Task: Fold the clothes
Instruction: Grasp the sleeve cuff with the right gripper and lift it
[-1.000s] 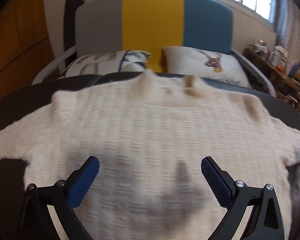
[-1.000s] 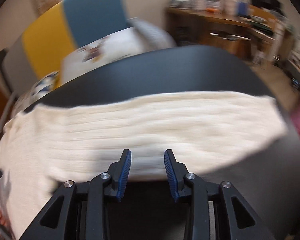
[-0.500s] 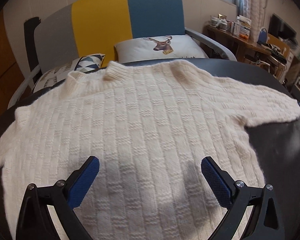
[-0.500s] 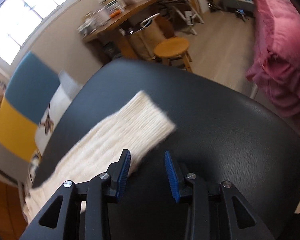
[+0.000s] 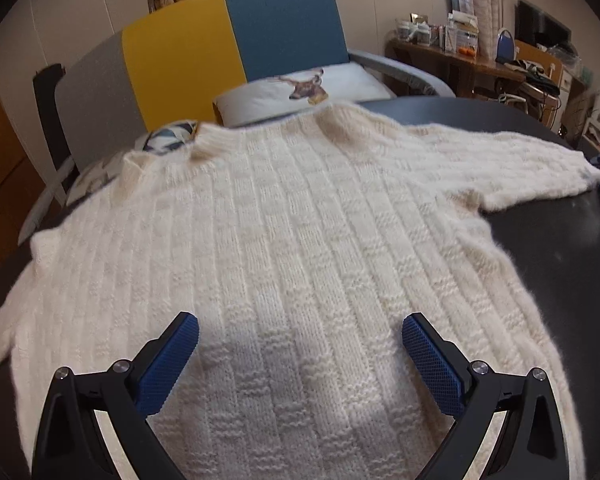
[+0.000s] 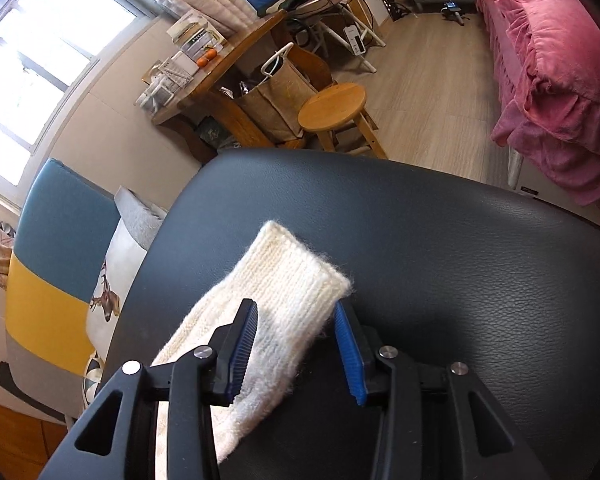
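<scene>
A cream knit sweater (image 5: 300, 240) lies spread flat on a dark leather-like table (image 5: 560, 248), neck toward the far edge and one sleeve stretched out to the right. My left gripper (image 5: 300, 344) hovers over the lower body of the sweater, open wide, with nothing between its fingers. In the right wrist view the end of that sleeve, the sleeve cuff (image 6: 296, 272), rests on the table (image 6: 440, 260). My right gripper (image 6: 295, 306) is open and low over it, one finger on each side of the cuff, not closed on the knit.
Behind the table stands a sofa with a grey, yellow and blue back (image 5: 220, 52) and a deer-print pillow (image 5: 300, 88). Past the table's right edge are a round wooden stool (image 6: 334, 106), a cluttered wooden desk (image 6: 228, 68) and pink bedding (image 6: 560, 60).
My right gripper has swung along the sleeve to its end and come down so the cuff sits between its fingers. The left gripper's view has turned a little to the right; it stays open.
</scene>
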Available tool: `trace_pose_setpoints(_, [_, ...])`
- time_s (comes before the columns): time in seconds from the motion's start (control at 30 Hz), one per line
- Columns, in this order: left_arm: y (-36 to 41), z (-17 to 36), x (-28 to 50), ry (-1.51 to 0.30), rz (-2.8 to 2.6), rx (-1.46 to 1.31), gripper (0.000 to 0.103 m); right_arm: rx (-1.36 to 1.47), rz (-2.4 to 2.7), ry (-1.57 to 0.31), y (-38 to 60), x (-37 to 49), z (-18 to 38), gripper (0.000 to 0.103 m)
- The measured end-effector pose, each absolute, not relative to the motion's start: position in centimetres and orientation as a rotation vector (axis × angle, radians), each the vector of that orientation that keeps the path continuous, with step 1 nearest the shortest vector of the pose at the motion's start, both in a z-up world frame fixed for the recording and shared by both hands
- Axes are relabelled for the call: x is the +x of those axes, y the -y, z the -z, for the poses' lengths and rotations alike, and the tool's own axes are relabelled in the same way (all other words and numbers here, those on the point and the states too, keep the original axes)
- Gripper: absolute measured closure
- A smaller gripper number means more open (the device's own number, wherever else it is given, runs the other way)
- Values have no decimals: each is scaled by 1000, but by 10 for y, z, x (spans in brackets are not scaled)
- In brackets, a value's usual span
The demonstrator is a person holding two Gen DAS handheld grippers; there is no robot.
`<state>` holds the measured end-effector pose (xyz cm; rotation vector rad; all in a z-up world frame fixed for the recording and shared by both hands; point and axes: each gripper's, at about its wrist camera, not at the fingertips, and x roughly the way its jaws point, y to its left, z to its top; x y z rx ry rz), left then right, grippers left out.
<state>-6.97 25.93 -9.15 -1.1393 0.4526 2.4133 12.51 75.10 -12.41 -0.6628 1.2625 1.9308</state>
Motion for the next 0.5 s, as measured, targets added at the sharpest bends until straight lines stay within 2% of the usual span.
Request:
trace_pose_setpoints(0.2, [-257,94,-72,-414,-2395,-1167,0,-667,-1924,-1221,-747,114,126,64])
trace_pose_setpoints(0.27, [-257,95,-73,-402,-2389,-1174,0,-679,-1932,-1200,-746,111,126,75])
trace_pose_setpoints(0.3, [-256,95,-73,-396,-2386,-1177,0,-685,-1935,-1189,-745,109,126,83])
trace_pose_setpoints(0.33, [-256,96,-73,-390,-2383,-1181,0,-691,-1939,-1178,-744,107,126,96])
trace_pose_setpoints(0.5, [-255,97,-75,-363,-2370,-1195,0,-714,-1954,-1135,-741,101,127,97])
